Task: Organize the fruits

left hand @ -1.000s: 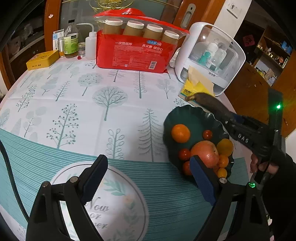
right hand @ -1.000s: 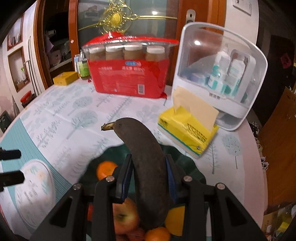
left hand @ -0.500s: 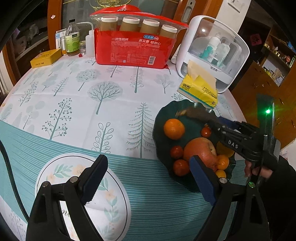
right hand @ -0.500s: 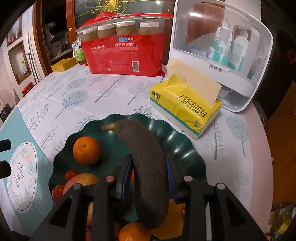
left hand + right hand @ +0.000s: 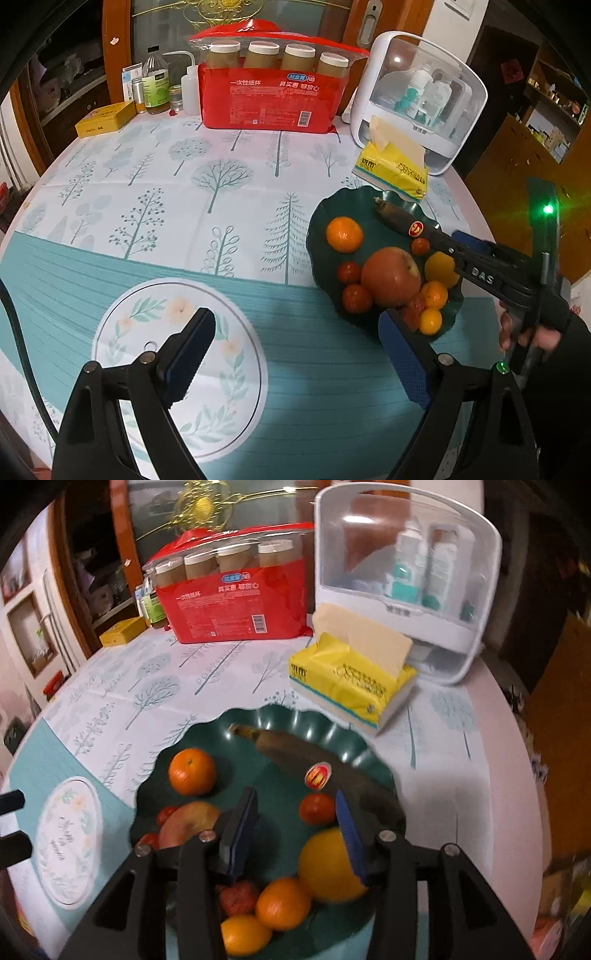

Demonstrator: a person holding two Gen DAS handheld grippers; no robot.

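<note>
Glossy dark-green plate (image 5: 332, 731) – smooth, fluted rim; matt printed tablecloth (image 5: 147, 192); crinkled shiny yellow tissue wrapper (image 5: 351, 686); dull brown banana (image 5: 295, 749) skin – glossy sticker.

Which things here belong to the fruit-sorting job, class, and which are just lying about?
Job: green plate, dark banana, big orange, apple, right gripper, now open.

Lying about: tissue pack, red cup package, white organiser box, yellow tin.
</note>
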